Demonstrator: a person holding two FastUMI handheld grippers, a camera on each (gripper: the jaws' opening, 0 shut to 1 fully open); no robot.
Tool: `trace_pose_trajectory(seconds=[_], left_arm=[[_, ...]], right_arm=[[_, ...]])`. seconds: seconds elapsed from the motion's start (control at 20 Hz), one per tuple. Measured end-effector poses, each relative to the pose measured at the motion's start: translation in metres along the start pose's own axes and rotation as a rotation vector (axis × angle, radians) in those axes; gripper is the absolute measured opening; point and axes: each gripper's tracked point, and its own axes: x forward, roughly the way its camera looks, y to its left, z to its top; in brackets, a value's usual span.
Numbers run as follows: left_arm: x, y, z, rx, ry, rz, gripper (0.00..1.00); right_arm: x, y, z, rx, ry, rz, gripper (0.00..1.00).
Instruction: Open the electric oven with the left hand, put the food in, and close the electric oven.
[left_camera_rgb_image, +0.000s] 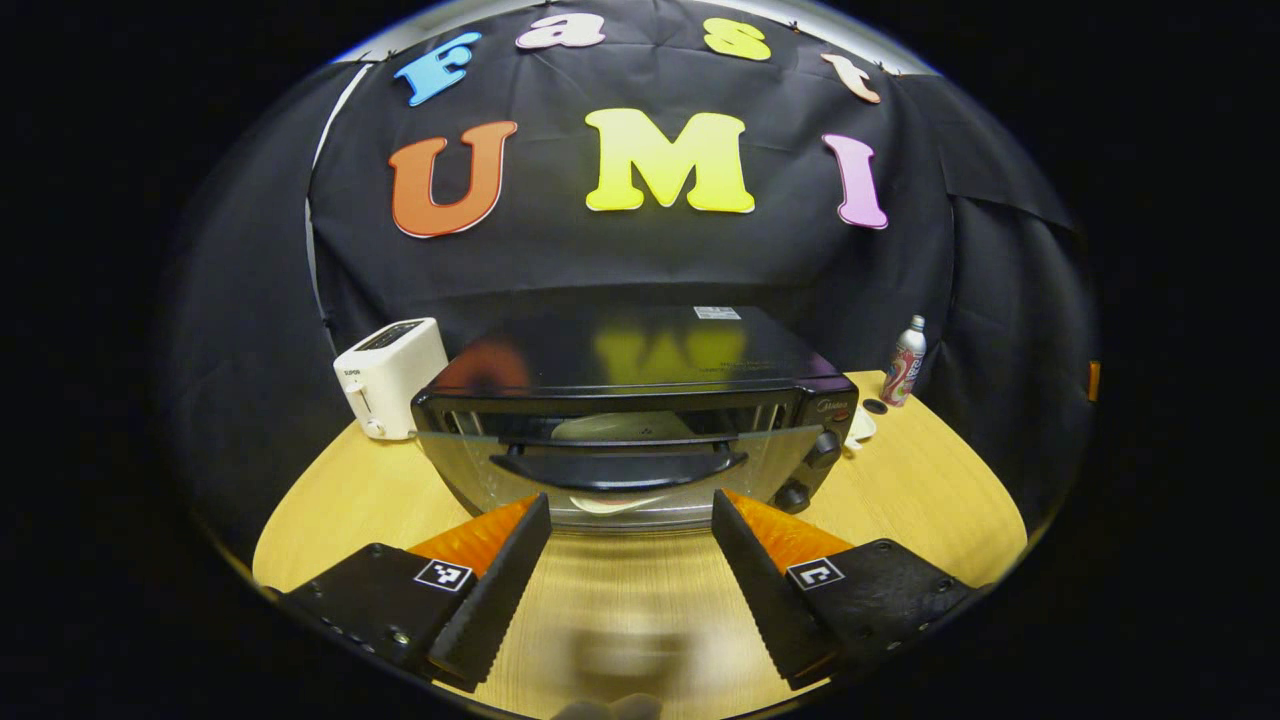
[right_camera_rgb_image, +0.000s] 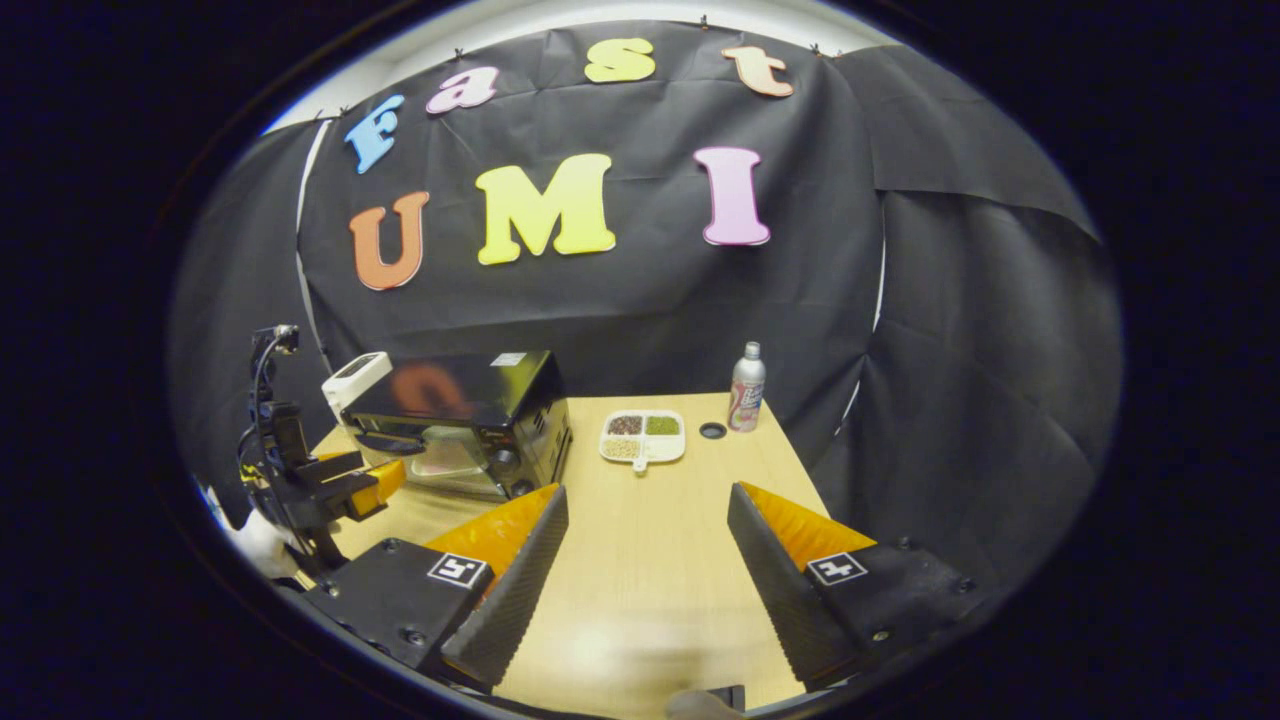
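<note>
Left tool (left_camera_rgb_image: 631, 520) spread wide, level, facing closed oven (left_camera_rgb_image: 635, 420) door handle (left_camera_rgb_image: 618, 466); right tool (right_camera_rgb_image: 647, 515) spread.

We see open tabletop (right_camera_rgb_image: 640, 560) stretching ahead of the right gripper (right_camera_rgb_image: 648, 545), up to a divided food tray (right_camera_rgb_image: 643, 437) at the far side. An oven (right_camera_rgb_image: 460, 420) (door shut) blocks the left, a toaster (right_camera_rgb_image: 355, 375) behind it. A bottle (right_camera_rgb_image: 746, 388) stands far right.
</note>
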Motion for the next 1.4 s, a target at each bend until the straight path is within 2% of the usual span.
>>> trace_pose_trajectory(seconds=[0.4,0.7,0.9,0.95,1.0,1.25,1.3,1.4], left_arm=[[-0.008,-0.006,0.000,0.010,-0.010,0.000,0.98],[-0.046,-0.014,0.018,0.028,-0.060,0.030,0.98],[-0.108,-0.026,0.051,0.004,-0.145,0.083,0.98],[-0.127,-0.031,0.064,-0.003,-0.176,0.091,0.98],[-0.146,-0.036,0.076,-0.008,-0.207,0.091,0.98],[-0.245,-0.047,0.152,0.022,-0.396,0.059,0.98],[-0.265,-0.043,0.163,0.034,-0.423,0.057,0.98],[-0.298,-0.036,0.181,0.031,-0.470,0.036,0.96]], right_arm=[[-0.001,-0.001,0.000,0.002,0.000,0.015,0.96],[-0.012,-0.003,0.009,0.013,-0.030,0.061,0.96],[-0.031,0.001,0.035,-0.012,-0.096,0.145,0.96],[-0.038,0.002,0.043,-0.019,-0.113,0.166,1.00],[-0.049,0.003,0.048,-0.028,-0.139,0.174,0.96],[-0.100,0.005,0.086,-0.046,-0.271,0.155,0.96],[-0.112,0.005,0.091,-0.045,-0.292,0.142,1.00],[-0.134,0.010,0.099,-0.032,-0.339,0.123,0.96]])
